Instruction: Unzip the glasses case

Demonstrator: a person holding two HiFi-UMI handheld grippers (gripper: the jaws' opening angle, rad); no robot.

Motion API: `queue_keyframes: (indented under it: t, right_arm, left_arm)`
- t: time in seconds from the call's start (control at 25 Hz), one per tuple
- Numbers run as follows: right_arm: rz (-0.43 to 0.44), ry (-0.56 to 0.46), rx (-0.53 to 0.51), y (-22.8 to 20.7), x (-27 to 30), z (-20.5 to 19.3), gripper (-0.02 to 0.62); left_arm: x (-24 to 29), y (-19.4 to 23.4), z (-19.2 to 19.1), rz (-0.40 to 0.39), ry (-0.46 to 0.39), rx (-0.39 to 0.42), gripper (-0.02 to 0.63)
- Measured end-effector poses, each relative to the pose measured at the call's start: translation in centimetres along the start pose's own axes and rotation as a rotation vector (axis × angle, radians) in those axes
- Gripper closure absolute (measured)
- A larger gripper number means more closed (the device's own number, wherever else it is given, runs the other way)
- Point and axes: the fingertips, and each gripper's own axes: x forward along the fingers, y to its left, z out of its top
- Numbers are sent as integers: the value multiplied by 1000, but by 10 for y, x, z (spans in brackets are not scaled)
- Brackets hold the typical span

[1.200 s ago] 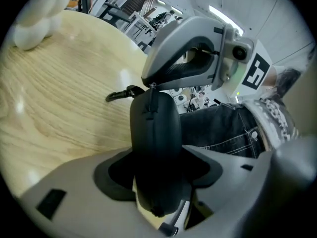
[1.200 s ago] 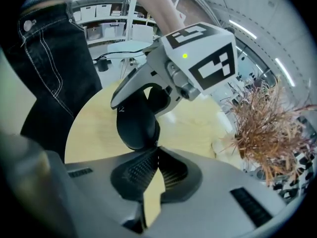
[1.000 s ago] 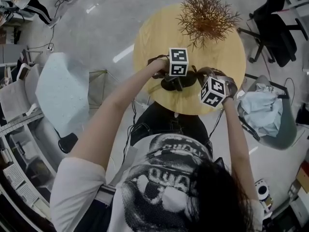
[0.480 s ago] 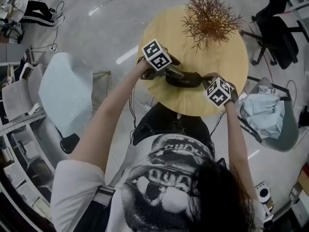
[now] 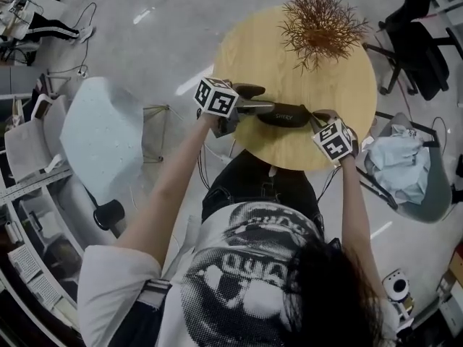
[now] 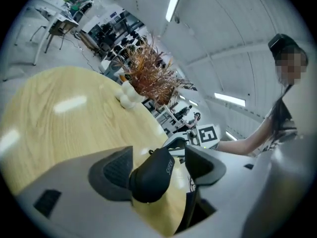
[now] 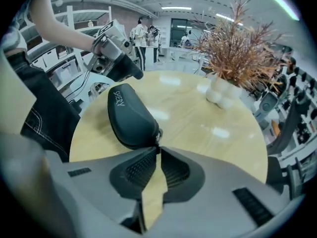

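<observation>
Black oval zip-up glasses case (image 5: 286, 114) lies flat on near half of round pale wooden surface (image 5: 246, 49), one end between left claw (image 6: 161, 155), spread wide and just opened further; right claw (image 7: 157, 151), just eased open slightly, nearly together, tips pinching small zipper pull (image 7: 159, 135).

On round table (image 5: 253, 56) — dark glasses case (image 5: 284, 114)
</observation>
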Motion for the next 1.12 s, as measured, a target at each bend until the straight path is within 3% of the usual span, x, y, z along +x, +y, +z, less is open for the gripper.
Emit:
queue_keyframes:
  t: [0.16, 0.6, 0.88, 1.12]
  right_arm:
    - [-21, -37, 106, 3, -8, -6, 517]
    - [-64, -271, 348, 37, -69, 1, 514]
    - [-66, -403, 400, 61, -116, -5, 514]
    - [-62, -517, 402, 91, -158, -14, 514]
  left_arm:
    - [-15, -9, -2, 20, -94, -13, 272]
    - [-36, -51, -22, 122, -277, -20, 290]
    - [-36, -94, -53, 178, -333, -28, 302]
    - [-23, -150, -81, 208, -362, 14, 305]
